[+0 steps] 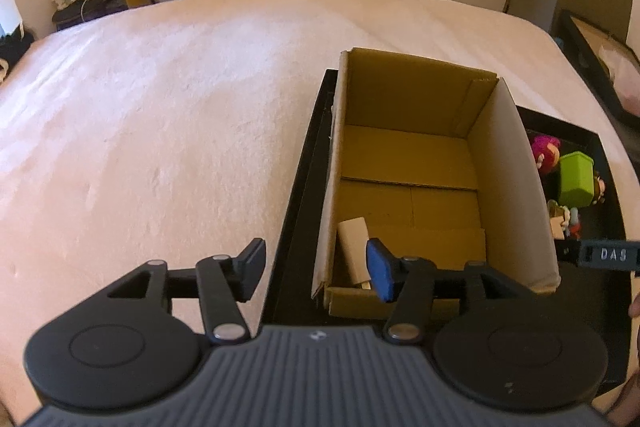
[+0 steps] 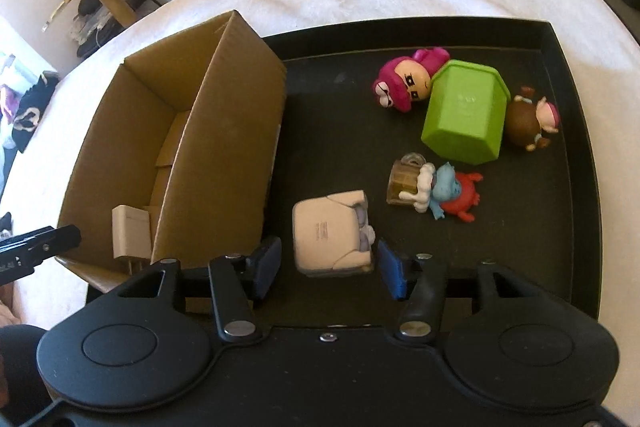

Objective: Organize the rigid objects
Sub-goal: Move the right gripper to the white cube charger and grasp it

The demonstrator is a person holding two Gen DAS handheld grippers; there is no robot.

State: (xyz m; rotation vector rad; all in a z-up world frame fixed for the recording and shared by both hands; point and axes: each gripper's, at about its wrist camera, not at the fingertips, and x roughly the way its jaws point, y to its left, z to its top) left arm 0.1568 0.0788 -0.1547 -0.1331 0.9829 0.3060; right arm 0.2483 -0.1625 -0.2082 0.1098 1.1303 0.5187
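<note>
Right gripper (image 2: 328, 267) open and empty over the black tray's (image 2: 576, 155) near edge, white earbud case (image 2: 332, 239) lying between the fingers, touching neither. Left gripper (image 1: 316, 269) open, holding nothing, straddling the cardboard box's (image 1: 512, 163) near left corner; white charger (image 1: 354, 251) resting inside that corner.

Left gripper (image 1: 316, 273) body: black housing, two round raised discs at the near corners, grey ribbed panel between them.
Left gripper linkages: black bars on silver pivot pins; small silver screw at near centre.
Left gripper fingers (image 1: 253, 269): black, one pad faced blue.
Right gripper (image 2: 328, 263) body: black, matching round discs, smooth centre plate, one silver screw.
Right gripper fingers (image 2: 390, 273): black with blue pads.
Marking: white "DAS" lettering on the black finger at the right edge, left wrist view.
</note>
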